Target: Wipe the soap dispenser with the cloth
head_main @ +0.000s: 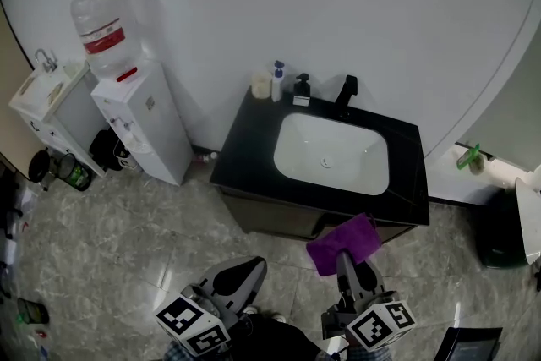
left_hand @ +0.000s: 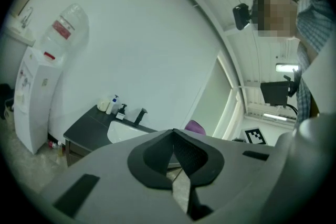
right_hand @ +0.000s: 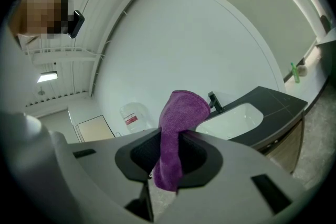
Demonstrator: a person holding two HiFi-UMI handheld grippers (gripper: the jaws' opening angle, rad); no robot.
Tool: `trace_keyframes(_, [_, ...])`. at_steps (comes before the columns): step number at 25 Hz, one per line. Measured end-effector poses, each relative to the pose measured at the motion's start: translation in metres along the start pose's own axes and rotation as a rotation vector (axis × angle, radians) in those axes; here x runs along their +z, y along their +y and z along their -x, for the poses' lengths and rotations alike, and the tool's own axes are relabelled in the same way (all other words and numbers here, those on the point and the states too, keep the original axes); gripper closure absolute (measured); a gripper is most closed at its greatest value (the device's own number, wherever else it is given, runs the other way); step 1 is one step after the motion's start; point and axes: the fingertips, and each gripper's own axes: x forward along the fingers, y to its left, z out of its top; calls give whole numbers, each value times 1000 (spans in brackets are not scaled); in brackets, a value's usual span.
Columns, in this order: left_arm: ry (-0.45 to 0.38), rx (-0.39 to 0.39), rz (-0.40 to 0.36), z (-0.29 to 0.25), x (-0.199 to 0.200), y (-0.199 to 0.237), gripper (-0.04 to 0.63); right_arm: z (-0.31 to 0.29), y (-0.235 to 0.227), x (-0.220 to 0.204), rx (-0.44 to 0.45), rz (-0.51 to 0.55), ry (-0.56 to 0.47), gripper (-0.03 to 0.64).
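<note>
In the head view, a water cooler [head_main: 139, 110] stood at 10 o'clock. Low at 7 o'clock, the left gripper [head_main: 254, 265] had its jaws pressed together with nothing between them. Near 12 o'clock, on the back edge of the black counter [head_main: 245, 156], the soap dispenser [head_main: 302, 89] stood upright with its long axis vertical. It sat between a white bottle [head_main: 277, 83] and the faucet [head_main: 346, 91]. It was a small dark pump bottle with a pale label, too small to show which way its nozzle pointed. At 5 o'clock the right gripper [head_main: 347, 260] was clamped on the cloth [head_main: 342, 243], a fuzzy purple fold. Its long axis ran from 8 to 2 o'clock, well apart from the dispenser.
</note>
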Motion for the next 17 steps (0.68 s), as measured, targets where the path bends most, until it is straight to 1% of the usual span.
trace_keyframes(2, [27,-10,-73,2,-1,-6,594,0,0,-2,1,-2,-1,534])
trace_keyframes(3, [37,-13,-92,3,-1,-8,594,-1,1,-2,2,-1,-2,534])
trace_keyframes(4, [43,-18,-96,5,-2,-9,594,-2,2,-3,3,3,-3,535])
trace_keyframes(7, [45,-24,-68,9,-5,-9,594,-2,6,0,11,22,-17,535])
trace_keyframes(11, [56,-29,-76,12,-9,-8,594,1,11,7,15,53,-36,535])
trace_keyframes(17, [49,-29,-51,19,-9,-6,594,6,17,8,6,65,-43,535])
